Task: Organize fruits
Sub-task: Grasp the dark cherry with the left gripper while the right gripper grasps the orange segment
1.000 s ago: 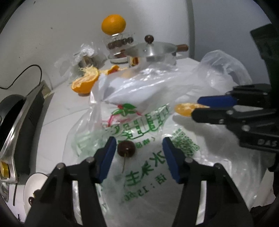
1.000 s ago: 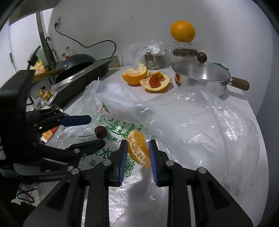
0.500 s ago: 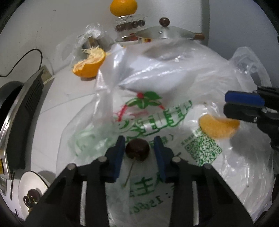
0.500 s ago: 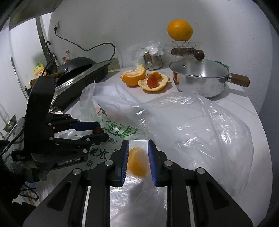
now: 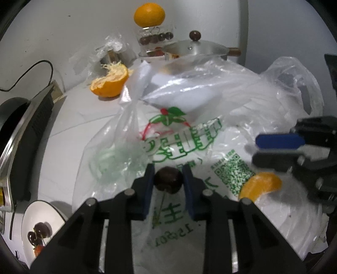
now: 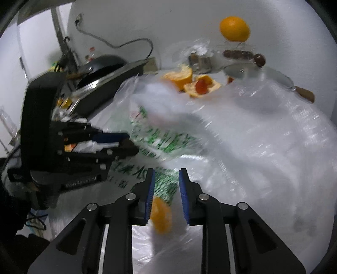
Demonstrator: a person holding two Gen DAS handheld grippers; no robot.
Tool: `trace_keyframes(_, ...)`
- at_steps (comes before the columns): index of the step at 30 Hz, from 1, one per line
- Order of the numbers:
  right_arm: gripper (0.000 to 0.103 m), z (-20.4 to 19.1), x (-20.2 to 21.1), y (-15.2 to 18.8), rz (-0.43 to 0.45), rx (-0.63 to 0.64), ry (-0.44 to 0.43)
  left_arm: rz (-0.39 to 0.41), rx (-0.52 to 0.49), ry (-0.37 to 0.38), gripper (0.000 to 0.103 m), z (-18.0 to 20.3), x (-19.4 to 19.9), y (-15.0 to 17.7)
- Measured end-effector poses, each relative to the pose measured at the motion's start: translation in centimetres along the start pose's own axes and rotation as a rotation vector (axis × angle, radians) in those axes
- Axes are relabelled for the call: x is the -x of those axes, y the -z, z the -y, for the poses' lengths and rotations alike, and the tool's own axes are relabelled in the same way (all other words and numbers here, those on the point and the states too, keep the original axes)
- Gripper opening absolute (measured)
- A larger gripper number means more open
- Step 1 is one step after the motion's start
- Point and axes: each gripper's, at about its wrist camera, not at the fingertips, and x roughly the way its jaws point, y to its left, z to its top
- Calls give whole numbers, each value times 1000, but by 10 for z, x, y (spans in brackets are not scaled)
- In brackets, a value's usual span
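Observation:
My left gripper (image 5: 168, 179) is shut on a dark cherry (image 5: 168, 181) with its stem hanging down, just above a printed plastic bag (image 5: 185, 139). My right gripper (image 6: 166, 185) is open; an orange segment (image 6: 161, 214) lies on the bag below and between its fingers, free of the pads. The same segment (image 5: 262, 185) shows in the left wrist view under the right gripper (image 5: 280, 145). The left gripper (image 6: 118, 141) shows at the left of the right wrist view.
A half-peeled orange (image 5: 110, 83), a steel pot with lid (image 5: 195, 49), a whole orange on a clear box of cherries (image 5: 149, 14) stand at the back. A cooker (image 5: 23, 134) is on the left. A white plate with cherries (image 5: 40, 227) sits near left.
My left gripper closed on the cherry. My right gripper opened and let go of the orange segment, which now lies on the bag; the gripper lifted and shifted.

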Motion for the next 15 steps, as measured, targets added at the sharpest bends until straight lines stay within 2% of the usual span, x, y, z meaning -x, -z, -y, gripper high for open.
trace_keyframes(2,44,-4,-3,2,-20,7,5,8,2,7,28,1,6,2)
trace_keyframes(4,52,-7,-6,6,-40,3,6,19,0,17,28,2,14,4)
trace_keyframes(15,52,-15,-9,20,-85,9,38,62,4,37,28,7,48,15)
